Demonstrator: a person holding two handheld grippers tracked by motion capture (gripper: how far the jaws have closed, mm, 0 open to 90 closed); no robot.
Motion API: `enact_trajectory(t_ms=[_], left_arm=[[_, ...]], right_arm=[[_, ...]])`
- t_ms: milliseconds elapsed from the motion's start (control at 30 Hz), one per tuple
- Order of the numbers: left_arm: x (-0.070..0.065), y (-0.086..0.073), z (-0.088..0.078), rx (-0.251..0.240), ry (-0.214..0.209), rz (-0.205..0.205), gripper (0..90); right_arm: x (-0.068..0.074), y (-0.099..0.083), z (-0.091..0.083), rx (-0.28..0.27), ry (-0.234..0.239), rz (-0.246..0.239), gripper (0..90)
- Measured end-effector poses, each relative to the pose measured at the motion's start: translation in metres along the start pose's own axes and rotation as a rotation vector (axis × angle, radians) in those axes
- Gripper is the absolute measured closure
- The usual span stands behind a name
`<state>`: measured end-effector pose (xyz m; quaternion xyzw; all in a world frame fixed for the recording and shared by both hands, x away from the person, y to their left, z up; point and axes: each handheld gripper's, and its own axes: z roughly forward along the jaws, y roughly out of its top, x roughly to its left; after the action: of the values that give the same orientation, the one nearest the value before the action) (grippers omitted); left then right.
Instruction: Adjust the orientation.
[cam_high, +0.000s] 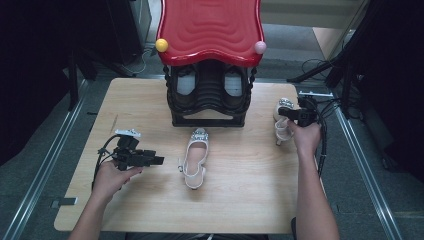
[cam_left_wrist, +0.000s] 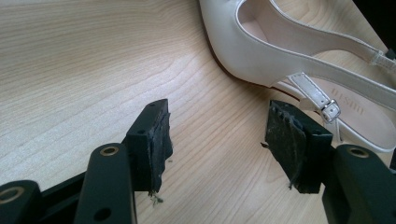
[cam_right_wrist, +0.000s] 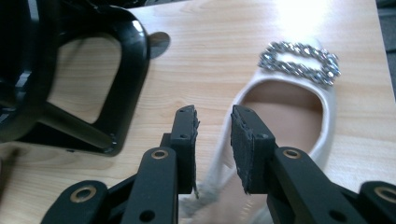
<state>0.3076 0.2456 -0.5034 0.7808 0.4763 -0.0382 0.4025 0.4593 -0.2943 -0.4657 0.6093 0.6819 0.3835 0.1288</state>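
**Two white shoes on the surface, a gripper by each**

Left side of the high view: left gripper (cam_high: 159, 160) in the person's left hand (cam_high: 111, 176), lying low over the wooden surface (cam_high: 135, 107), pointing right toward the middle shoe (cam_high: 195, 158). In the left gripper view its jaws stand wide with only bare wood between the pads (cam_left_wrist: 159, 140); the shoe's side and buckled heel strap sit just past the right-hand jaw, apart from it. Nothing held.

Centre: the middle shoe is a white slingback with a sparkly buckle at the toe, toe toward the black rack (cam_high: 208, 100), heel toward the person. The rack stands at the far edge of the surface with dark shoes inside and a red wavy top (cam_high: 210, 27); yellow ball (cam_high: 161, 45) on its left corner, pink ball (cam_high: 260, 47) on its right.

Right: second white shoe (cam_high: 283, 125) near the right edge of the surface, beside the rack. Right gripper (cam_high: 282, 112) in the right hand (cam_high: 306, 137) sits over it. In the right gripper view the jaws are narrow, partly apart, above the shoe's side rim; can't tell if the pads touch it. Jewelled buckle (cam_right_wrist: 300, 63) beyond the jaws, rack foot at left.
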Motion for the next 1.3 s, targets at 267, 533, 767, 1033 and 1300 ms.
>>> enact_trajectory(t_ms=[267, 533, 767, 1033, 1300], left_arm=[[0.000, 0.000, -0.002, -0.008, 0.010, 0.000, 40.6], [0.001, -0.001, -0.003, -0.011, 0.021, -0.005, 40.8], [0.002, -0.001, -0.004, -0.017, 0.022, -0.010, 40.7], [0.002, -0.001, -0.004, -0.016, 0.011, -0.012, 40.4], [0.001, 0.003, -0.002, -0.021, 0.009, -0.001, 39.1]], right_arm=[[-0.005, -0.010, 0.017, 0.033, -0.018, 0.014, 73.7], [-0.003, -0.013, 0.025, 0.010, -0.065, -0.034, 80.1], [-0.003, -0.012, 0.025, 0.009, -0.046, -0.019, 88.0], [-0.005, -0.010, 0.012, -0.008, -0.017, 0.001, 88.4], [0.000, -0.011, -0.003, -0.031, 0.077, 0.033, 88.4]])
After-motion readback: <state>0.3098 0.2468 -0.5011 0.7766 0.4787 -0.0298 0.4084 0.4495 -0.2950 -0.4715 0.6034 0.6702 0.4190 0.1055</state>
